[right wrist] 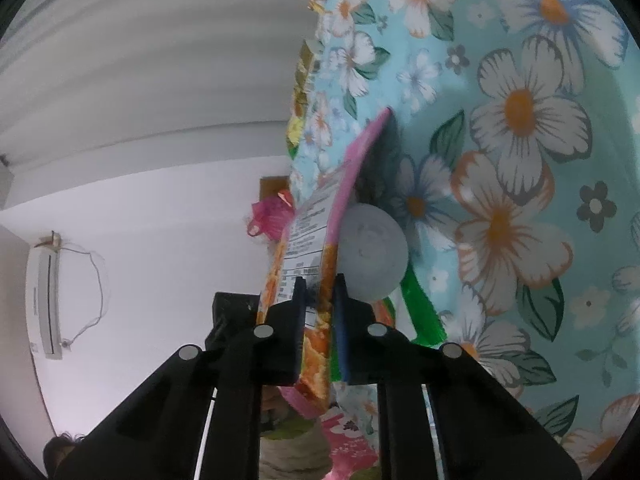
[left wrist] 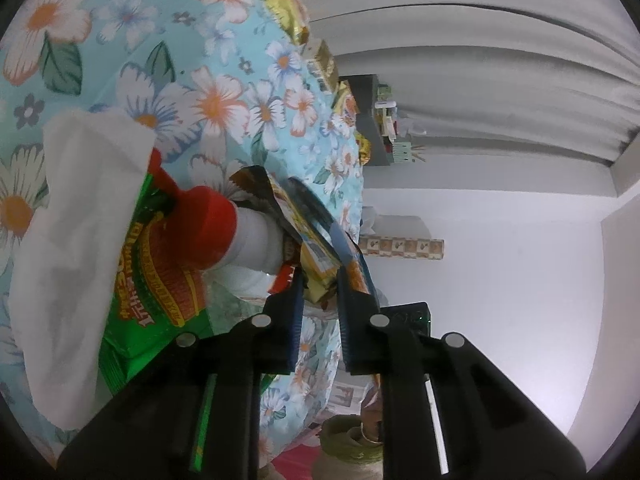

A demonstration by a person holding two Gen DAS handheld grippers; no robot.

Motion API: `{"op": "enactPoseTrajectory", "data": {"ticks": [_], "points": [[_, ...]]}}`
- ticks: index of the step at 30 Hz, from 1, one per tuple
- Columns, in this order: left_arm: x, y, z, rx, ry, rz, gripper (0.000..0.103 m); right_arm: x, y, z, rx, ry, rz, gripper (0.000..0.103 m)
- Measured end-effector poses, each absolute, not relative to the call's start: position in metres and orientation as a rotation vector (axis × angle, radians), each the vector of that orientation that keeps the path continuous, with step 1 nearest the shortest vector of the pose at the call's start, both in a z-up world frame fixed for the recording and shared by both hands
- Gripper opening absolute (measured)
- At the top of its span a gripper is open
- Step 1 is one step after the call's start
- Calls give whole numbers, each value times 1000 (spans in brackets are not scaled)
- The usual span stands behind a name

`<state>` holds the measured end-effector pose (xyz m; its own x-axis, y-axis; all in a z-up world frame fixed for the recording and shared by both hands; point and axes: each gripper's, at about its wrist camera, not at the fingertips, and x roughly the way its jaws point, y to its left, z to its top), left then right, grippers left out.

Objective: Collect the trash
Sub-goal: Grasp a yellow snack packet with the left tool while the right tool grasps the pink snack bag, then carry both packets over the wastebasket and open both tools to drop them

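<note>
Both views are rolled sideways against a table with a floral blue cloth (left wrist: 224, 80). My left gripper (left wrist: 318, 284) is shut on a yellow and blue snack wrapper (left wrist: 316, 224). Beside it lie a white bottle with a red cap (left wrist: 212, 228), a green and red snack bag (left wrist: 160, 280) and a white tissue (left wrist: 76, 240). My right gripper (right wrist: 320, 292) is shut on a pink and orange snack wrapper (right wrist: 316, 236). The bottle's round white bottom (right wrist: 372, 252) and a green wrapper edge (right wrist: 420, 308) sit just beyond it on the cloth (right wrist: 520, 160).
Several gold and green snack packs (left wrist: 288, 8) line the table's far edge, also in the right wrist view (right wrist: 304, 80). A shelf with small items (left wrist: 384, 120) stands by the curtain. A pink bag (right wrist: 272, 216) and an air conditioner (right wrist: 46, 300) are on the white wall side.
</note>
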<state>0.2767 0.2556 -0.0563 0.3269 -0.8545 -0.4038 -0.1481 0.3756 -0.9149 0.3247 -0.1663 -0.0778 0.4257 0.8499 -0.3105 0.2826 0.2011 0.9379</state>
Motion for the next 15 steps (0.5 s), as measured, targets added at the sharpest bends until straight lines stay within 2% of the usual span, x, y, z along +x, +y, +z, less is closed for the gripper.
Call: {"op": "enactPoseTrajectory", "data": {"ticks": [15], "points": [[257,252,-23,-1003,1070,-673,9,304,-199,-34,1371,914,569,5]]}}
